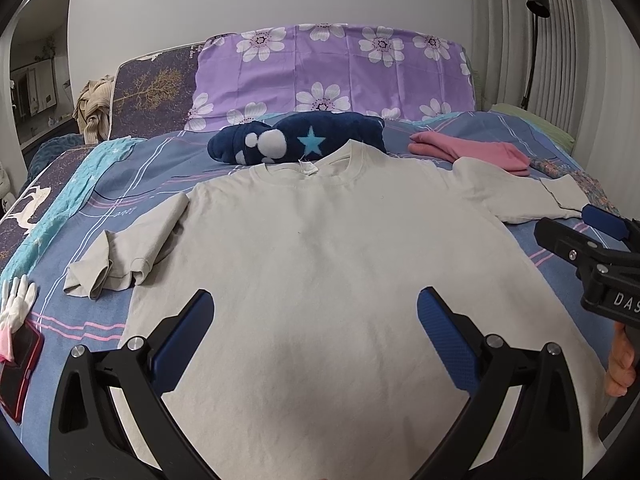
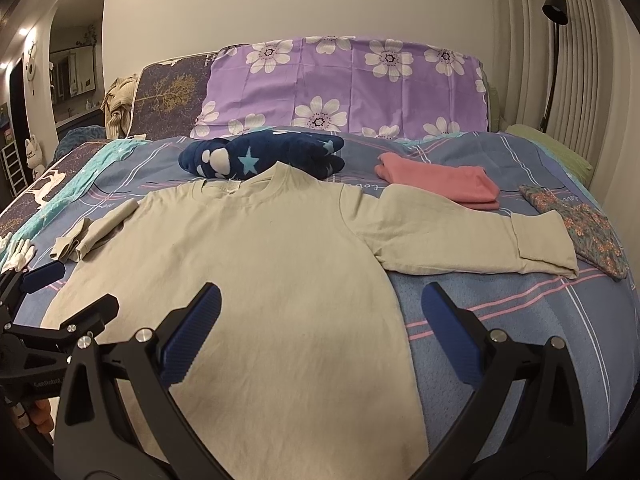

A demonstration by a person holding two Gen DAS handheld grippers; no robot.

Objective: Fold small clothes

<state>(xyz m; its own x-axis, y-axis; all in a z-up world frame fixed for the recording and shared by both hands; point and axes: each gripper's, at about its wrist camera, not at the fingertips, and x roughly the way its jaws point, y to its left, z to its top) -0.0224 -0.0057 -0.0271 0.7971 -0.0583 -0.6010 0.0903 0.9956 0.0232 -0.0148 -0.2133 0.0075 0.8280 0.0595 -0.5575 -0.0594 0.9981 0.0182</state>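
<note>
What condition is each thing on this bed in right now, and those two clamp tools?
Beige shirt: spread flat, left sleeve crumpled, right sleeve cuff turned back.
Pink garment: folded.
Navy star blanket: bundled.
Floral cloth: lying flat.
Left hand-held gripper: open, empty.
Right hand-held gripper: open, empty.

One beige shirt (image 2: 248, 264) lies spread on the one bed (image 2: 500, 332), with two sleeves. At the far side sit one folded navy blanket (image 2: 264, 156), one folded pink garment (image 2: 440, 182) to its right, and one floral cloth (image 2: 584, 232) at the far right. Two pillows stand at the head: one purple flowered pillow (image 2: 344, 84) and one dark tree-print pillow (image 2: 168, 96) to its left. One white glove (image 1: 16, 300) and one red-cased phone (image 1: 20, 368) lie near left. One black lamp (image 2: 556, 8) stands far right. Two tools show: the left tool (image 1: 316, 332) and the right tool (image 2: 320, 328), both spread wide.
</note>
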